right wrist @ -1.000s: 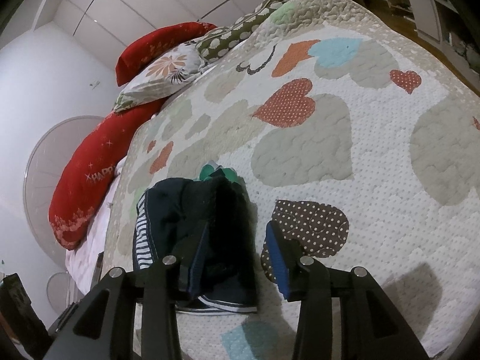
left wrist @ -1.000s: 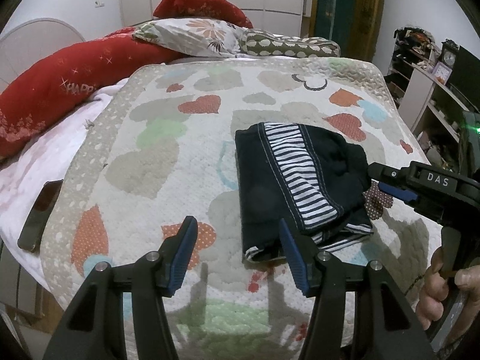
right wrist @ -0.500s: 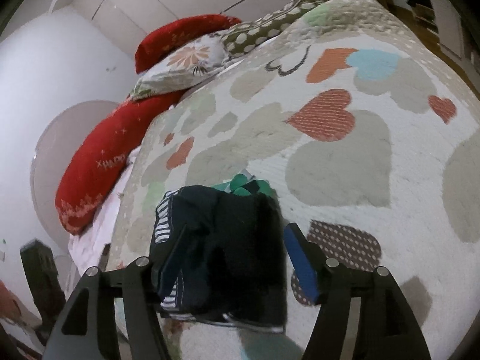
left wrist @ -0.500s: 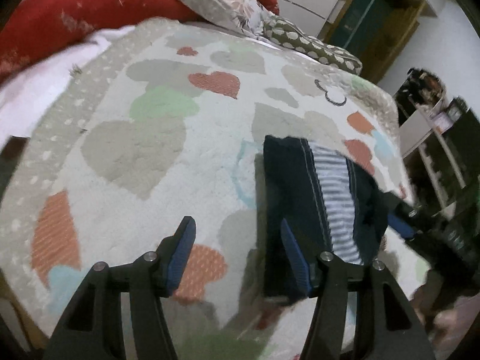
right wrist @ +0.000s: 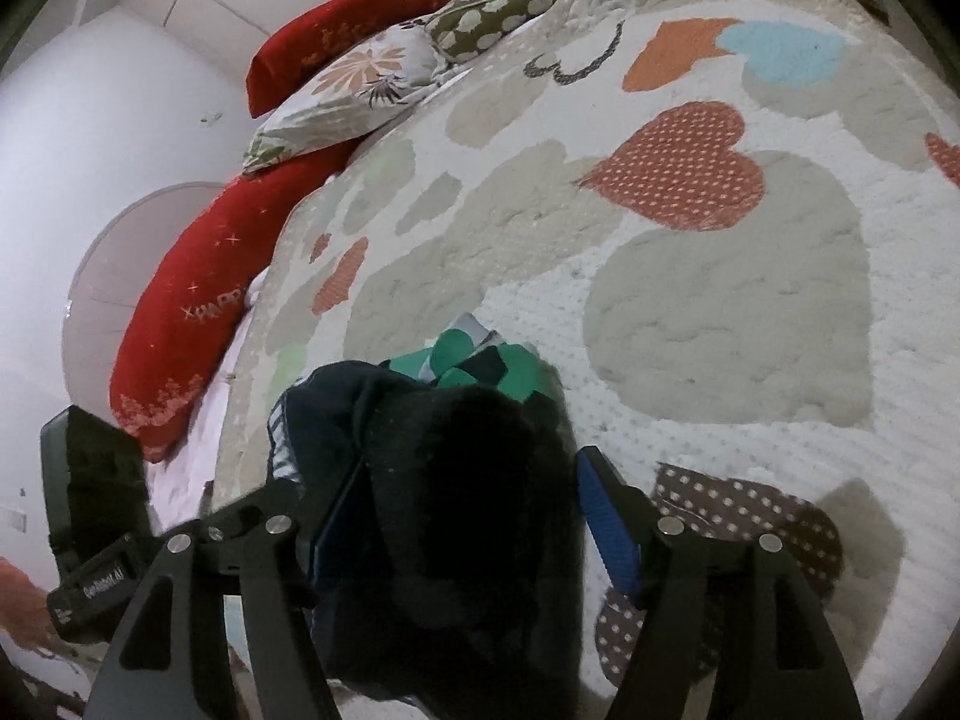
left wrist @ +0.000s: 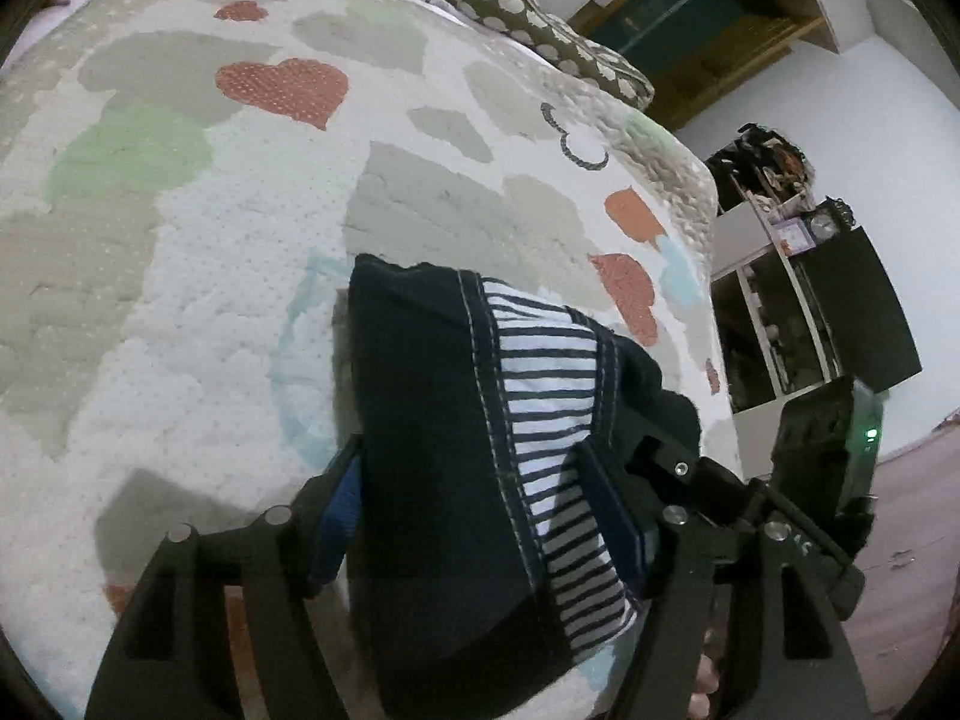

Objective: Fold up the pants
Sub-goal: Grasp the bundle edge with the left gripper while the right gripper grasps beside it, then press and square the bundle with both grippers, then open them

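The folded dark navy pants (left wrist: 438, 432) with a white-and-navy striped band lie on the heart-patterned quilt (left wrist: 180, 276). My left gripper (left wrist: 480, 510) is open, its two blue-padded fingers on either side of the bundle's near end. In the right wrist view the same pants (right wrist: 456, 498) show as a dark bundle with green fabric at the far end. My right gripper (right wrist: 462, 534) is open and straddles that end. Whether the pads touch the cloth I cannot tell.
Red bolster (right wrist: 198, 306), floral pillow (right wrist: 360, 84) and spotted pillow (left wrist: 540, 30) lie at the head of the bed. A shelf unit (left wrist: 798, 300) stands beyond the bed's right edge. The other gripper's body (right wrist: 90, 516) shows at the left.
Both grippers have moved in from beside the pants until their open fingers straddle the bundle from opposite ends. The pants have stayed put on the quilt.
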